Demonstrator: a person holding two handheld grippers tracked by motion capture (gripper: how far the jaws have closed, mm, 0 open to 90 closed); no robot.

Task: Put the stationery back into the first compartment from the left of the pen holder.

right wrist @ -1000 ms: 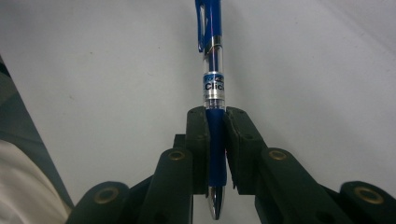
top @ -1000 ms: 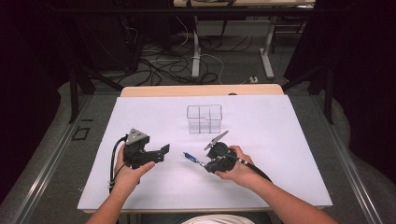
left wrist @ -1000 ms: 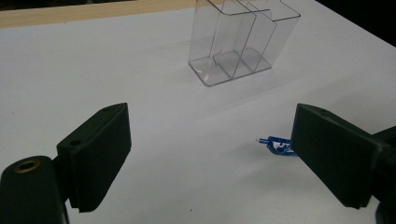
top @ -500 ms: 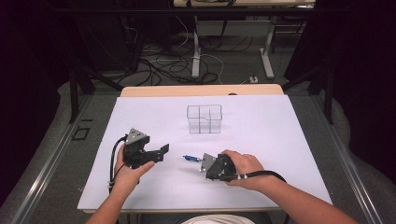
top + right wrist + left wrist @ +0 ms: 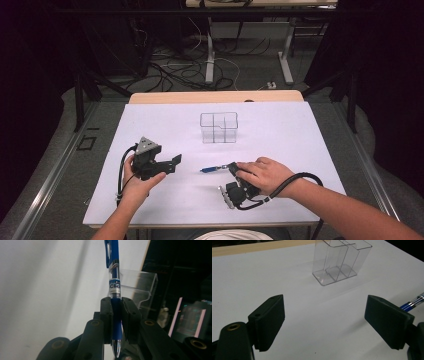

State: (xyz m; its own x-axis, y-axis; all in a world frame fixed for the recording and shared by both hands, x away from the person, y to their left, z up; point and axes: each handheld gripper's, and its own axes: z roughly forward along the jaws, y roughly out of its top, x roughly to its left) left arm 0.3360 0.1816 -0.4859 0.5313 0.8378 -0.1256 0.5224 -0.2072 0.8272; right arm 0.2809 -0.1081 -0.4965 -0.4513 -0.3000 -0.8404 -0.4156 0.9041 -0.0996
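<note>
The right gripper (image 5: 231, 168) is clamped on a blue pen (image 5: 114, 290), whose barrel is pinched between the two black jaws in the right gripper view, with the clip end projecting forward and the metal tip behind the jaws. In the high view the pen (image 5: 211, 169) is seen low over the white bench (image 5: 300, 140), roughly level, pointing toward the left gripper (image 5: 167, 164), with the person's right hand (image 5: 265, 175) laid over the gripper body. The left gripper is held released: in the left gripper view its jaws stand wide apart with nothing between them, and the pen's end is seen just beyond the right-hand jaw. A clear compartmented organizer (image 5: 219, 127) stands upright farther back on the bench, well apart from both grippers, and its compartments appear empty (image 5: 339, 261). The step in hand is judged to be the pick-up and carry of the pen, already secured but not yet delivered. For the next move, the pen is expected to be lifted, turned from level toward upright and brought over one compartment of the organizer before release. A steady clamp is called for during the turn, since a smooth barrel may slip; the thin walls of the organizer may be tipped if struck by the pen tip. The left gripper may be needed to steady the organizer.
</note>
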